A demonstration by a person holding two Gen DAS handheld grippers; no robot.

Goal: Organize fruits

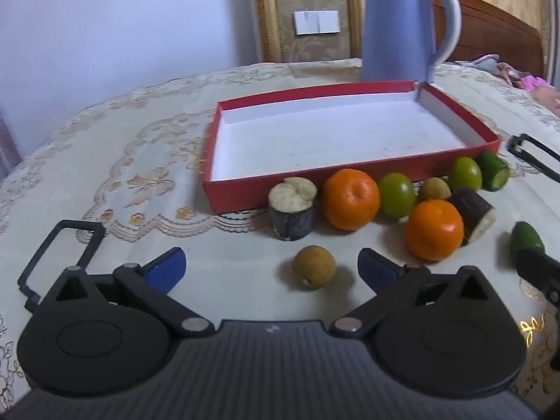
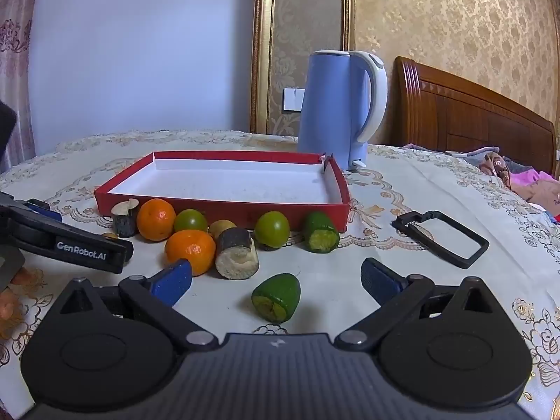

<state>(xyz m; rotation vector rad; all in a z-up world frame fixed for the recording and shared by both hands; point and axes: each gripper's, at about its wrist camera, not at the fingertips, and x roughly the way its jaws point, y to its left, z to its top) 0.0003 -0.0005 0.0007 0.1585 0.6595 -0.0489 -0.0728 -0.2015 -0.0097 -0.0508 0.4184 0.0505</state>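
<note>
**Ana:** On the round table under its cream lace-patterned tablecloth (image 2: 437, 189), what is biggest?

**Ben:** After the cloth, the shallow red cardboard tray with a white inside (image 2: 224, 206); nothing lies in it. I'll place everything by that tray. Behind its far right corner stands a tall light-blue plastic kettle with a white handle (image 2: 336, 112).

**Ana:** And the tools?

**Ben:** Nearer the camera than the tray, the left gripper (image 1: 271, 269) has its blue-padded jaws spread wide, holding nothing. The right gripper (image 2: 276, 281) is likewise spread wide and empty, off the tray's near right end.

**Ana:** The fruit?

**Ben:** All outside, strung along the tray's near wall. Two dark-barked cut cane stubs with pale ends: one upright (image 1: 292, 208) against the wall, one tipped over (image 1: 474, 215) further out. Two orange tangerines: one (image 1: 350, 199) beside the upright stub, one (image 1: 434, 229) touching the tipped stub. Two round green fruits (image 1: 397, 195) (image 1: 464, 173) near the wall. A green cut piece with a yellowish face (image 2: 320, 232) lies by the tray's near right corner.

**Ana:** Smaller ones?

**Ben:** Another green cut piece (image 2: 276, 297) lies well out from the tray, in front of the right gripper's gap. A small brown round longan (image 1: 314, 267) lies out from the tray before the left gripper, and a second (image 1: 434, 189) sits among the row.
</note>
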